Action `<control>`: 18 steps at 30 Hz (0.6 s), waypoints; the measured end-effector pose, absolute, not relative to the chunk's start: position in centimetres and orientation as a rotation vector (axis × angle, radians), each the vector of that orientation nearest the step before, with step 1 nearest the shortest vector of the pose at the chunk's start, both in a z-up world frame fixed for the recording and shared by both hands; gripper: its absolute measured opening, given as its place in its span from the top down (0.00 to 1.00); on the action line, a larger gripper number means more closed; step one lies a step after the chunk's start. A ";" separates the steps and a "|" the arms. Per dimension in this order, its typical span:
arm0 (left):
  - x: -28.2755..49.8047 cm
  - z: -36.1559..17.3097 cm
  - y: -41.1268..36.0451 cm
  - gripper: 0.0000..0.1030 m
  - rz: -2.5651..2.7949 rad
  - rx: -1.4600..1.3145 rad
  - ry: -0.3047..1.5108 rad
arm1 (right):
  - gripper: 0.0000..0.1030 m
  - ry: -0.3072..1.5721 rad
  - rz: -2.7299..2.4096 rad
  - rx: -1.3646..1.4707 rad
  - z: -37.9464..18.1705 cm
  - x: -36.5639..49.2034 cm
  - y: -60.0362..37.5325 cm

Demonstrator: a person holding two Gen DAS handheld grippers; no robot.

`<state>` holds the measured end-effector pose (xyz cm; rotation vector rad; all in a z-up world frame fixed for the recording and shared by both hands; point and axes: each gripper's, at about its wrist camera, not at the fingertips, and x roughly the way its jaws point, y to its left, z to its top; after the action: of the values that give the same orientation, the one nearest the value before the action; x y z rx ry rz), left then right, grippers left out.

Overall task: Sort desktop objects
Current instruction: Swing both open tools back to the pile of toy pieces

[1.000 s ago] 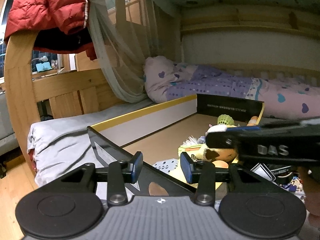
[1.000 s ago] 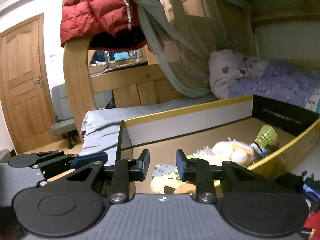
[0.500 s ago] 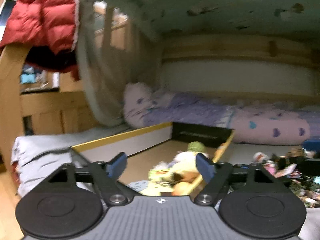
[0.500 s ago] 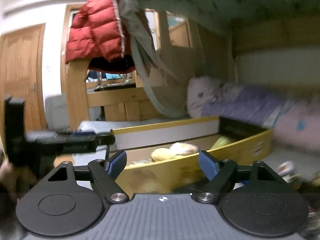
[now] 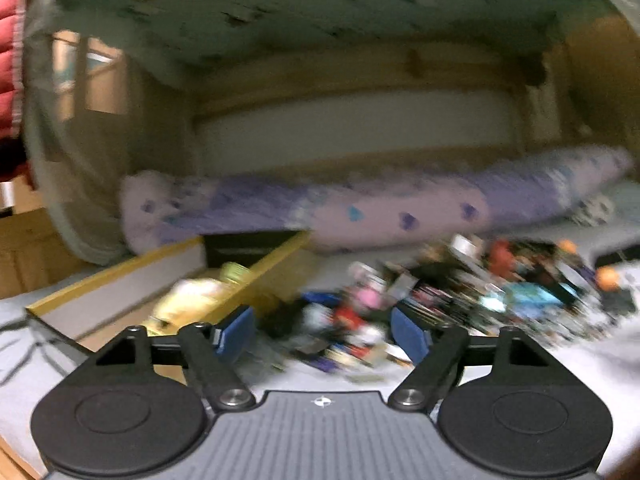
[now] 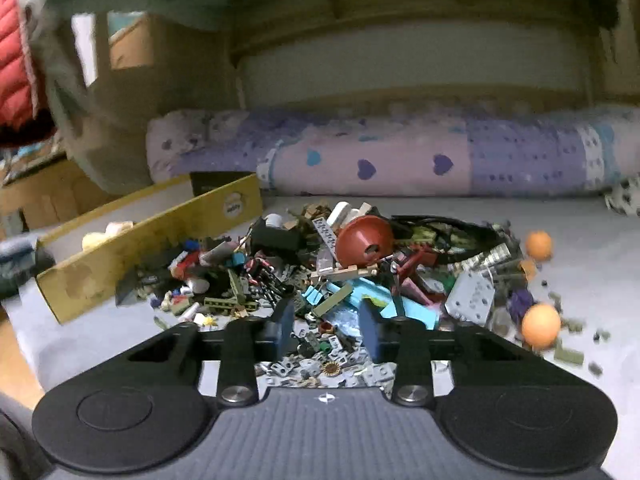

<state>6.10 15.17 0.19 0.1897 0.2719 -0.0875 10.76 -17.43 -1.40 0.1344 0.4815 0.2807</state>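
Observation:
A heap of small toy parts and bricks lies on the grey bed sheet, blurred in the left wrist view as the same heap. A dark red dome sits on top of it, and two orange balls lie at its right edge. My right gripper hovers at the heap's near edge, its jaws closing with nothing pressed between them. My left gripper stands wide, its jaws closing a little, and holds nothing. A yellow-edged cardboard box with soft toys stands left of the heap.
A rolled purple and pink quilt runs along the back of the bed. A red jacket hangs at the upper left by a grey net. The box wall borders the heap on the left. Grey sheet lies right of the heap.
Both views have swung right, from the box to the heap of parts. Both grippers opened wide; the right one has since narrowed. The other gripper has left both views.

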 end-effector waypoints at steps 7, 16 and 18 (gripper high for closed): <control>2.0 -3.6 5.8 0.36 -0.305 0.294 0.381 | 0.70 0.470 0.371 0.113 -1.3 5.3 -15.9; 0.2 -4.7 1.6 0.38 -0.360 0.359 0.392 | 0.72 0.589 0.395 -0.033 -4.5 4.2 -11.6; 0.5 -4.5 2.3 0.38 -0.341 0.338 0.393 | 0.72 0.620 0.374 -0.013 -5.1 4.6 -11.6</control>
<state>0.48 2.31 -4.48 0.3384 0.3929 -0.3414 4.64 -11.65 -5.09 -0.0127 0.6198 0.3743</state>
